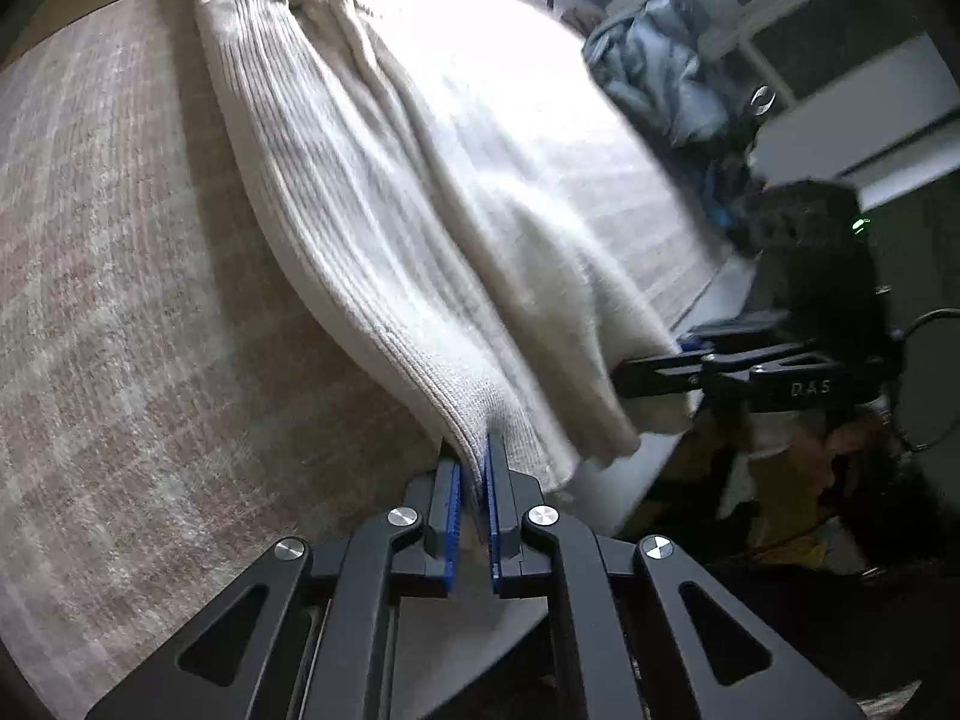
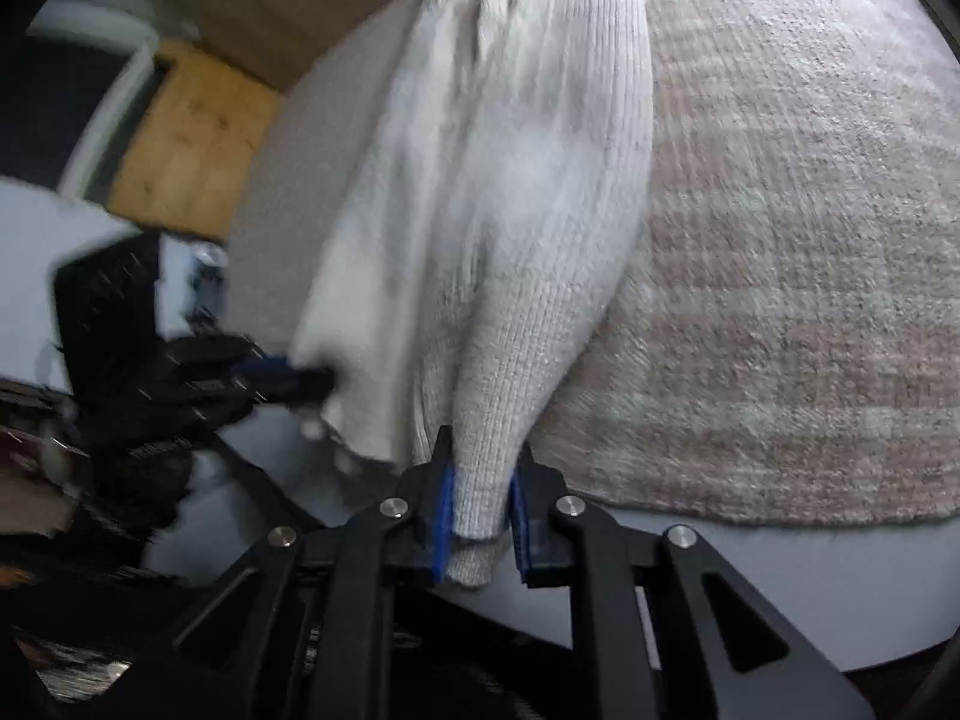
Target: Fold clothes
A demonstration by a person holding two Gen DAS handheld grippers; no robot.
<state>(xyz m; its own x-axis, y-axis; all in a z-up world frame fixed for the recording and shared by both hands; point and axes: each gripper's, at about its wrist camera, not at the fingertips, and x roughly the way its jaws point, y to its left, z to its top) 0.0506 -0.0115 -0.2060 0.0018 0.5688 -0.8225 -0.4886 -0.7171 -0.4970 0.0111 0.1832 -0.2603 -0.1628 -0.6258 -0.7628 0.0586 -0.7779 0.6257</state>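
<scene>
Both grippers (image 1: 474,468) (image 2: 480,480) clamp sweater (image 1: 420,180).

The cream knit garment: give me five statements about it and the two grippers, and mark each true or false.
1. The left gripper is shut on the cream knit garment. True.
2. The right gripper is open and holds nothing. False: its jaws pinch a bunched end of the garment.
3. The garment lies on a bare wooden floor. False: its far part rests on a pinkish patterned rug.
4. The knit is ribbed. True.
5. The garment is neatly folded into a square. False: it stretches out long from the jaws toward its far end, with loose folds.
</scene>
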